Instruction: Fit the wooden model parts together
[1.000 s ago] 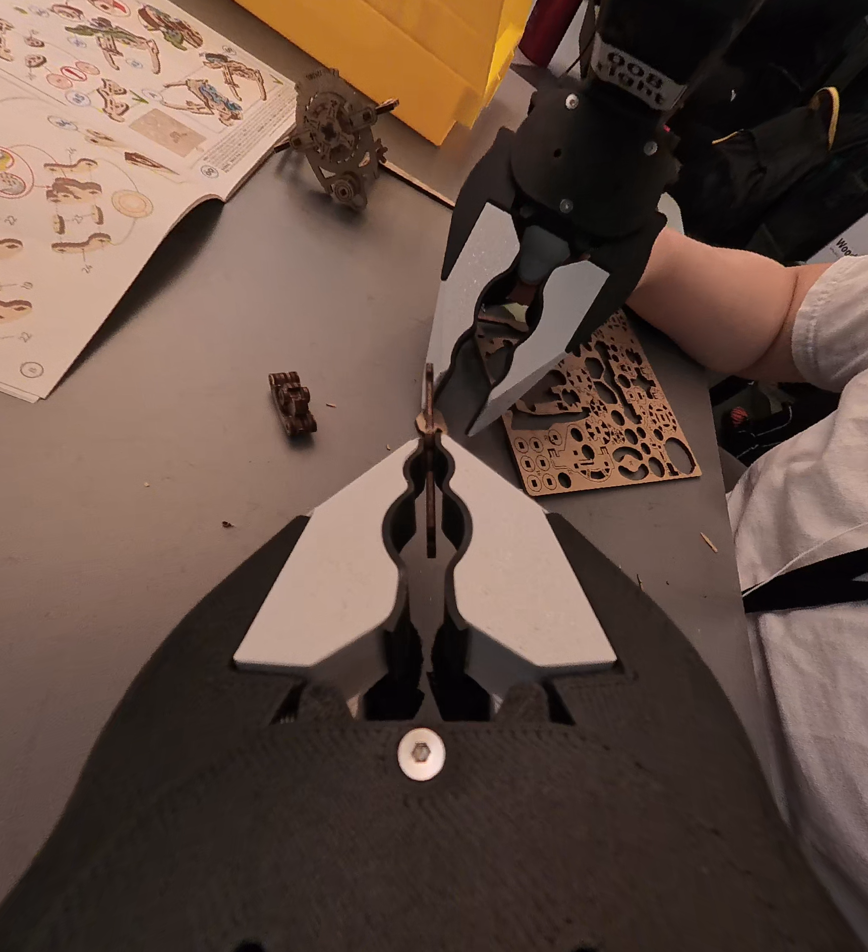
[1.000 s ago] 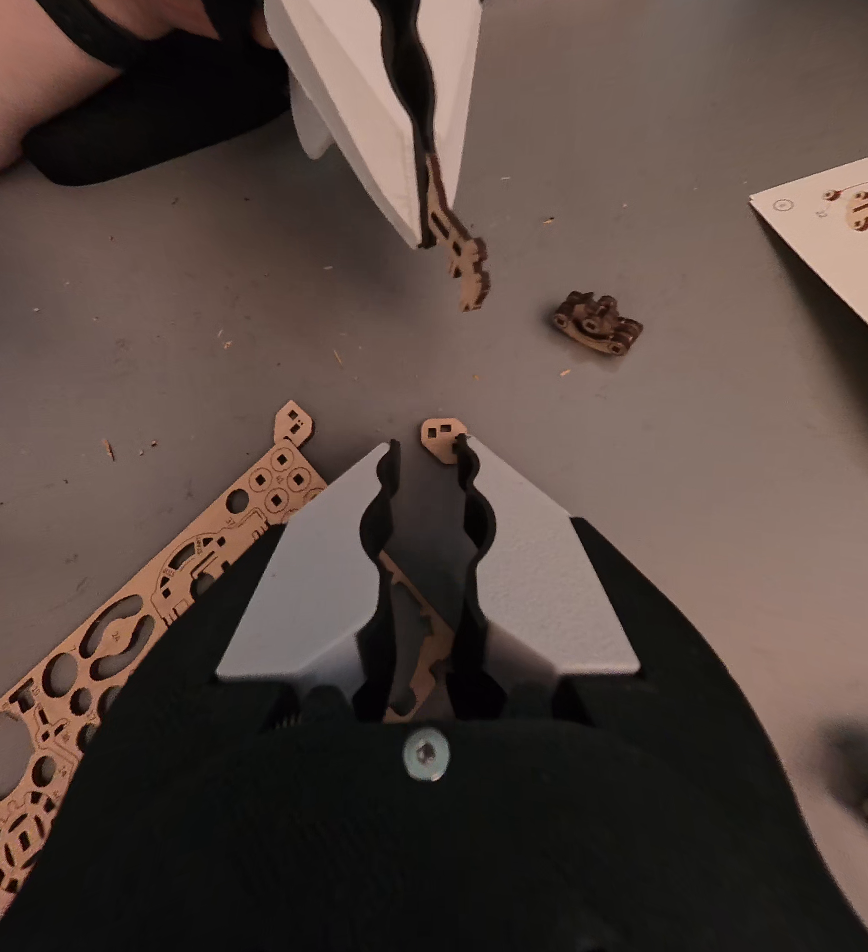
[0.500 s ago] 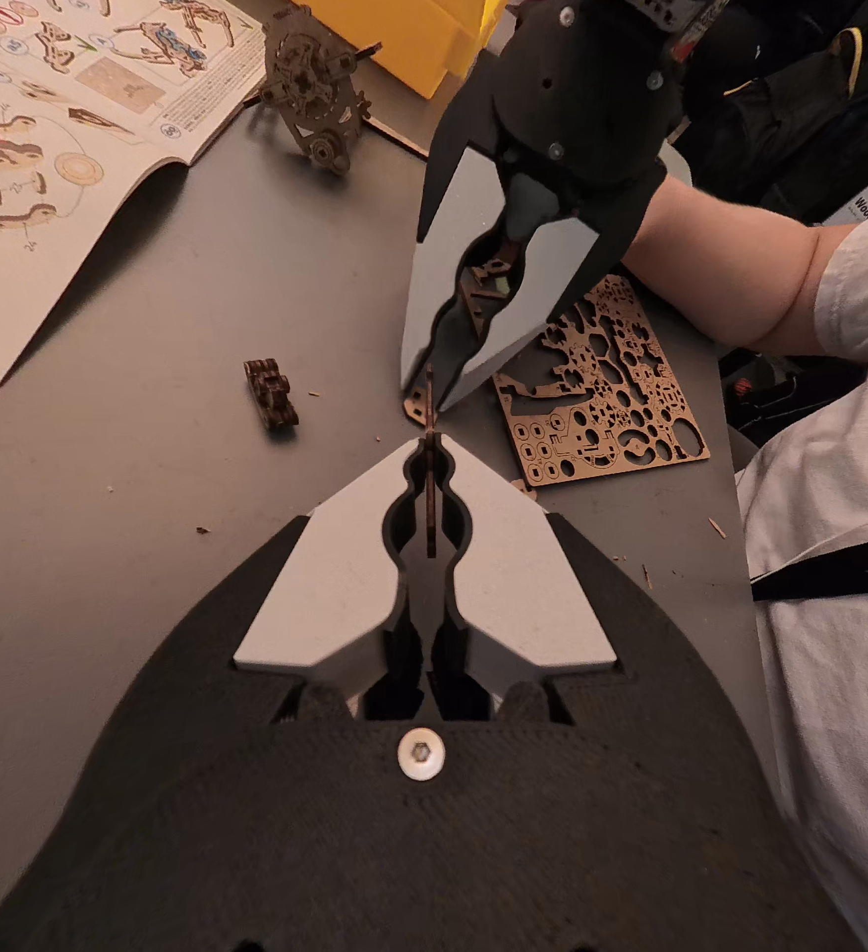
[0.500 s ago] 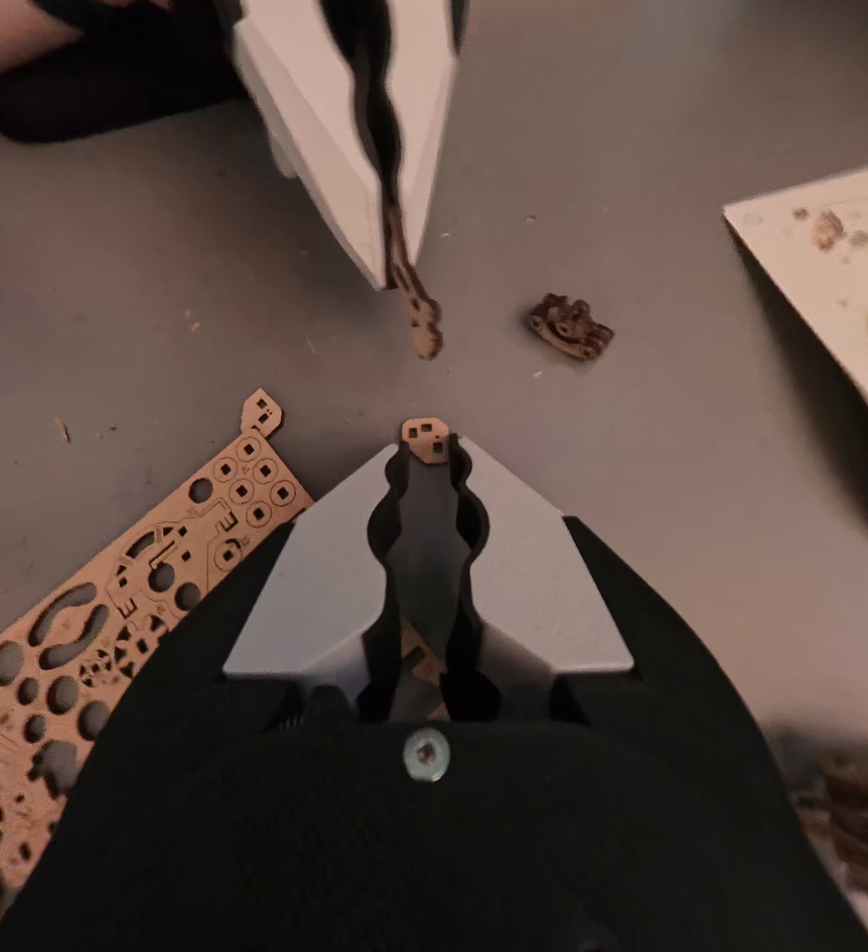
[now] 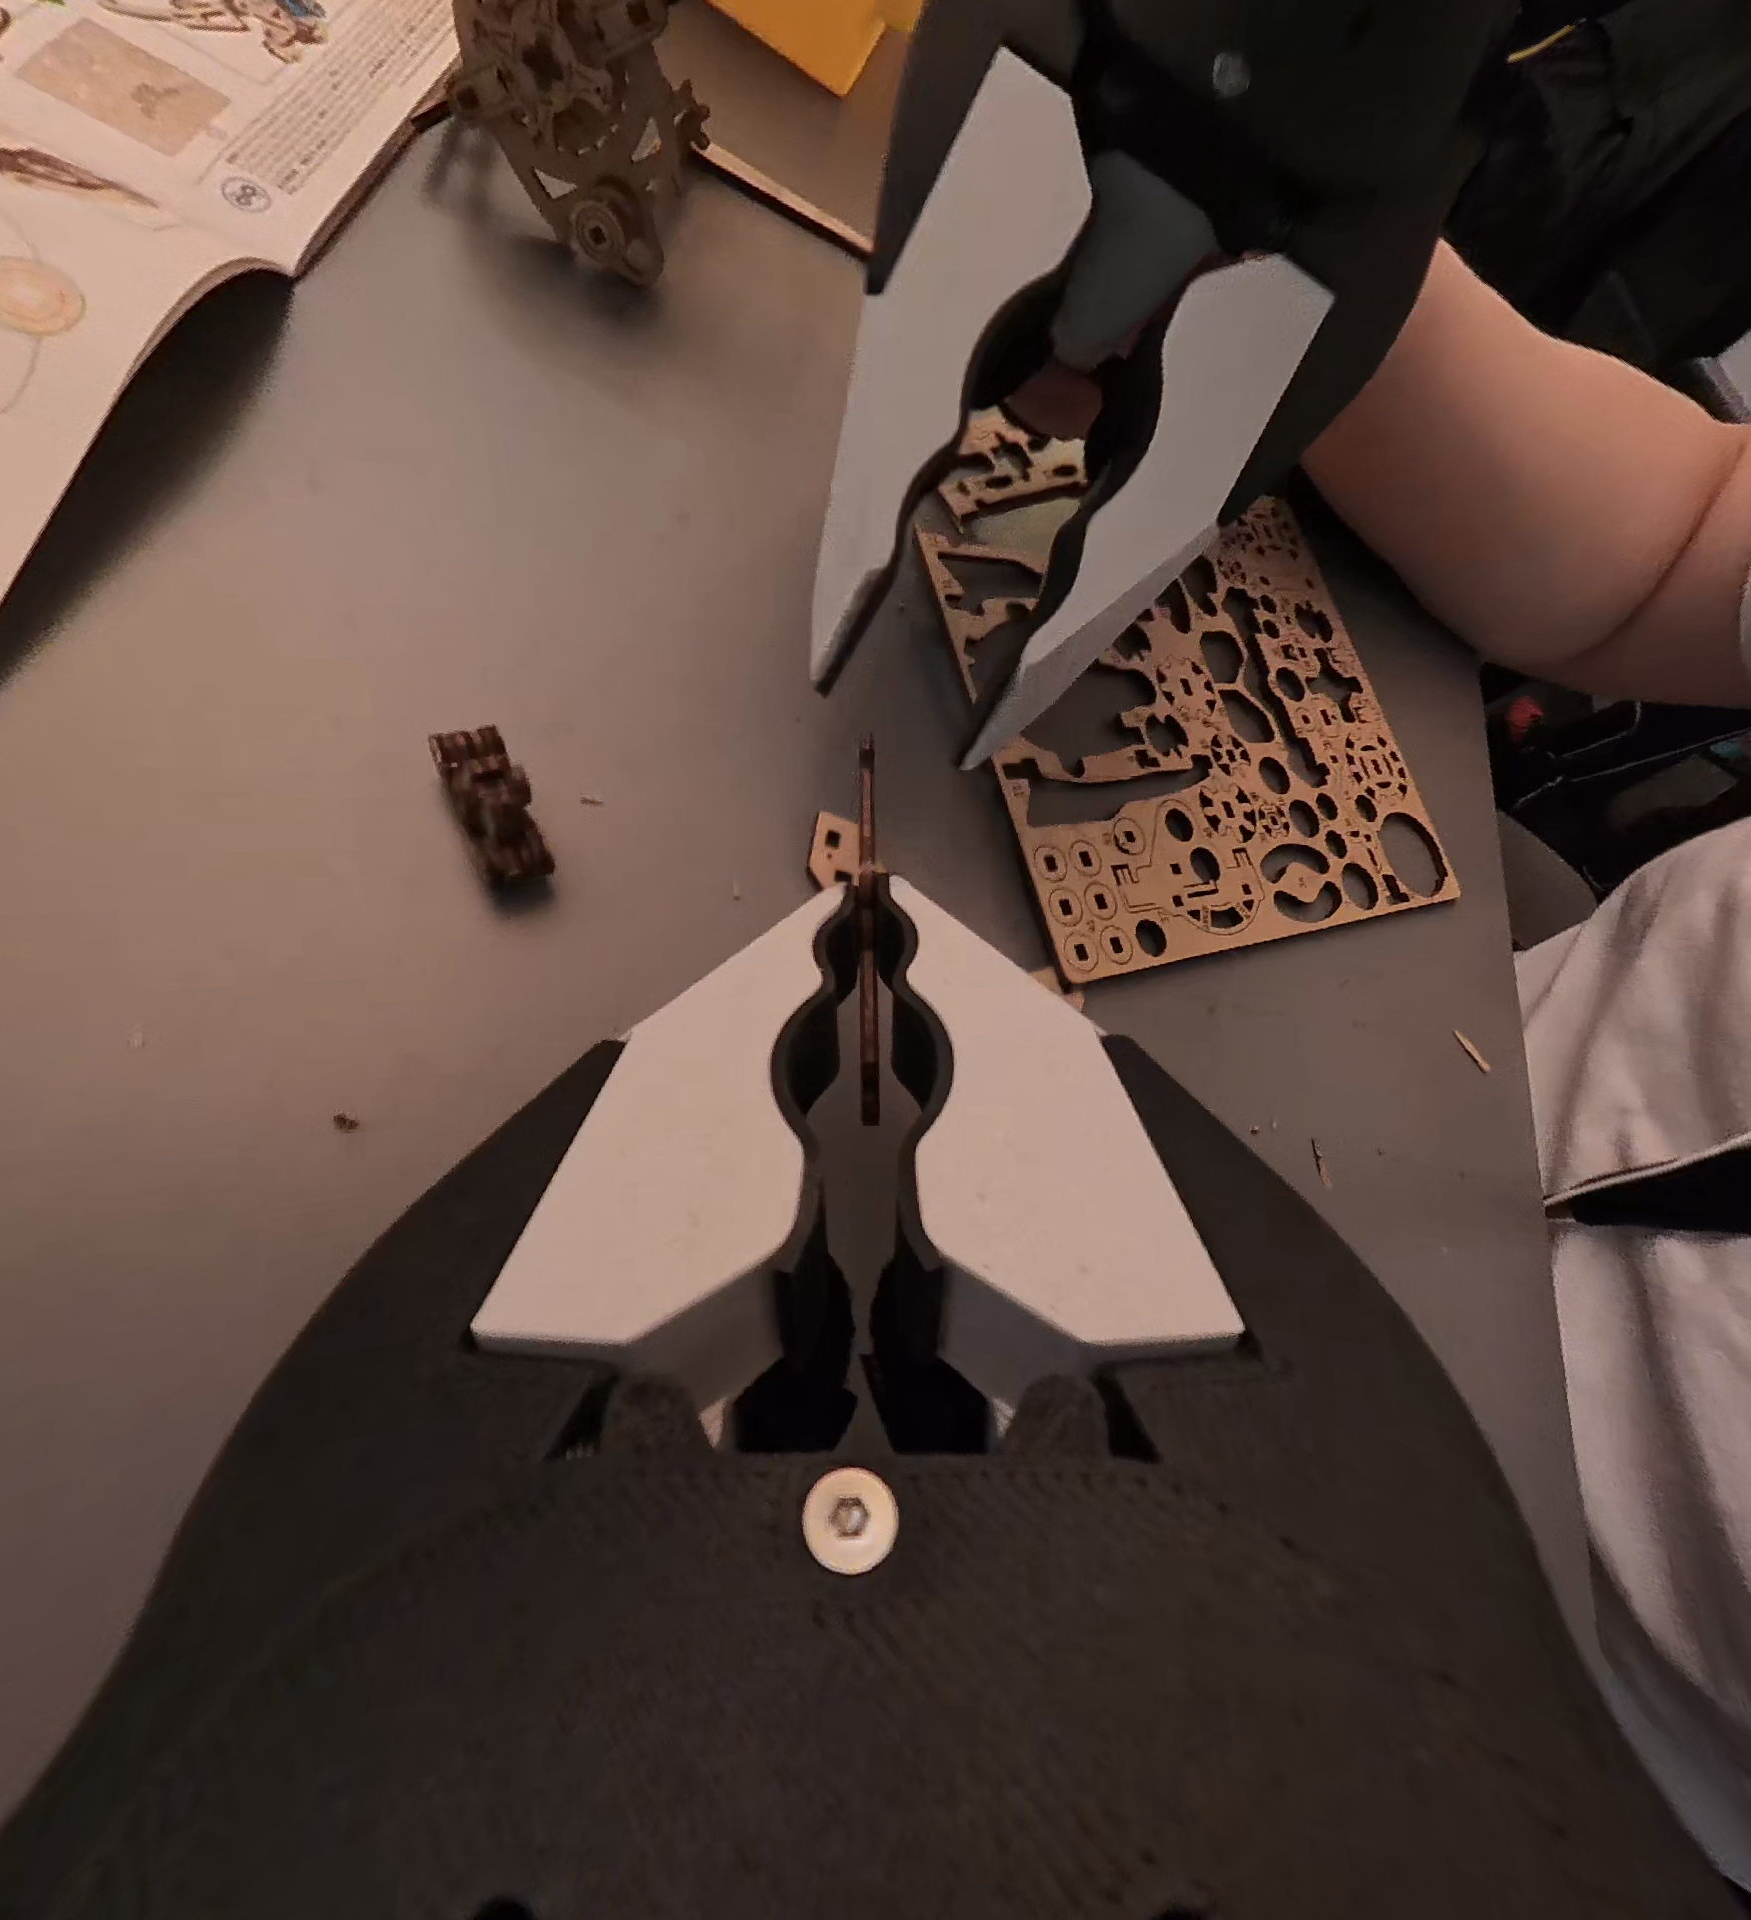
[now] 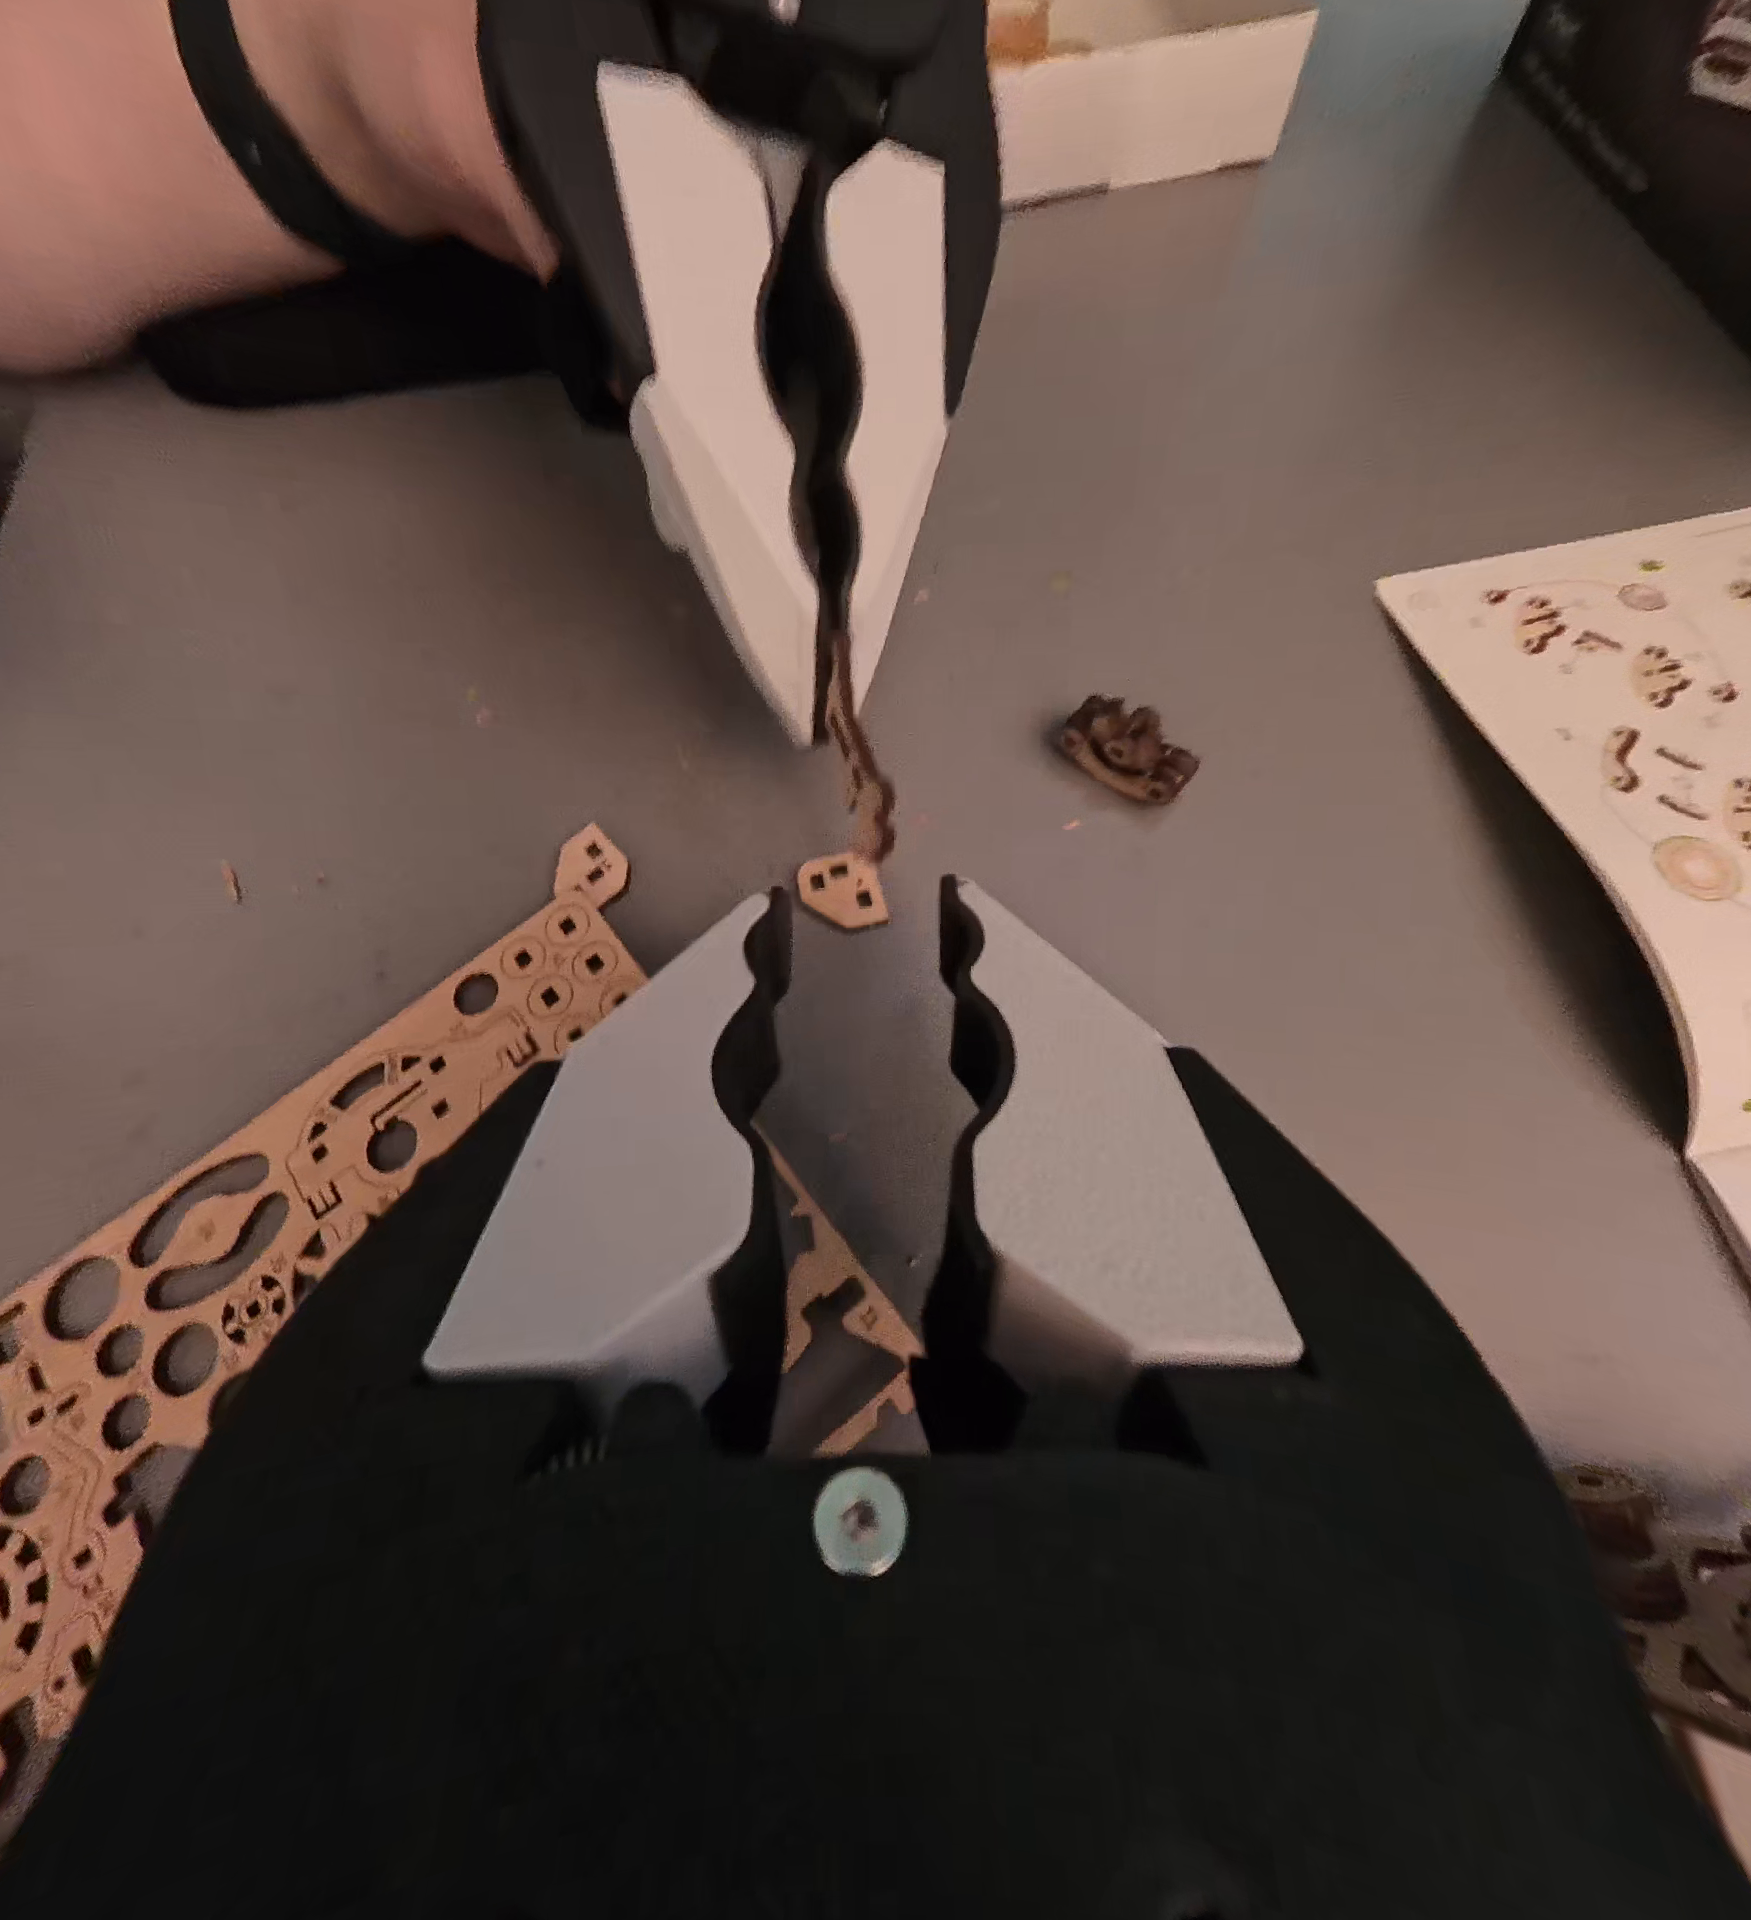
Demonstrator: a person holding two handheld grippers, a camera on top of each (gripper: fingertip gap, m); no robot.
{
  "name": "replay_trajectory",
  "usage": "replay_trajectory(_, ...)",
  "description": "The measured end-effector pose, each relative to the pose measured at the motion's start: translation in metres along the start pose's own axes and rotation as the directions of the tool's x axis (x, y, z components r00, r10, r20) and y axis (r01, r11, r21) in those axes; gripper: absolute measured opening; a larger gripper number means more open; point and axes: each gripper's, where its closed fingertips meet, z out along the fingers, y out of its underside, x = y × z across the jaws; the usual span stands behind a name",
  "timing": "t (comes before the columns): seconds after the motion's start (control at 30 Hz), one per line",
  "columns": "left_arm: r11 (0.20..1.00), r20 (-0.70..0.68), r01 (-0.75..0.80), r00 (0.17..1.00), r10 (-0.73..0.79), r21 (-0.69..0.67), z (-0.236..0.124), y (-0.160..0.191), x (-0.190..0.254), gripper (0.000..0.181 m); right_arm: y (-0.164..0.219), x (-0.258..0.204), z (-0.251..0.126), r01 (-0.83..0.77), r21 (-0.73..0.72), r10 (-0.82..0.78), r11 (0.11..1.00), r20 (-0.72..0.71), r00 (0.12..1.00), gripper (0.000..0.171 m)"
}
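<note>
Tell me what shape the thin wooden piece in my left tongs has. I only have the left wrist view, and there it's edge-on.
Observer: The right wrist view shows its side. The wooden strip is wavy and notched, and it sticks out past the tips of the left tongs.
Operator: Is the small flat piece gripped by my right tongs?
Observer: No. The small flat piece lies on the table just ahead of the open right tongs.
Operator: Anything behind my left tongs?
Observer: A white box sits on the table beyond them.
</note>
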Motion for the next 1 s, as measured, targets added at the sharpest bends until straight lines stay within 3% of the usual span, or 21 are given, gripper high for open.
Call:
replay_trajectory(0.07, 1.000, -0.006, -0.023, 1.000, 0.023, -0.012, 0.006, -0.002, 0.003, 0.000, -0.009, 0.001, 0.000, -0.028, 0.040, 0.027, 0.999, 0.029, 0.999, 0.028)
replay_trajectory(0.23, 0.991, 0.055, -0.103, 0.993, 0.108, -0.085, 0.016, 0.006, -0.001, 0.000, 0.003, -0.001, 0.009, -0.068, -0.031, 0.071, 0.997, 0.081, 0.994, 0.021)
replay_trajectory(0.53, 0.984, 0.073, -0.120, 0.989, 0.130, -0.128, 0.020, 0.012, -0.007, 0.000, 0.006, 0.002, 0.012, -0.084, -0.061, 0.090, 0.995, 0.101, 0.991, 0.009)
replay_trajectory(1.0, 0.990, 0.008, -0.048, 0.999, 0.049, -0.135, 0.020, 0.017, -0.007, 0.001, 0.008, -0.001, 0.018, -0.205, -0.116, 0.224, 0.972, 0.182, 0.957, 0.003)
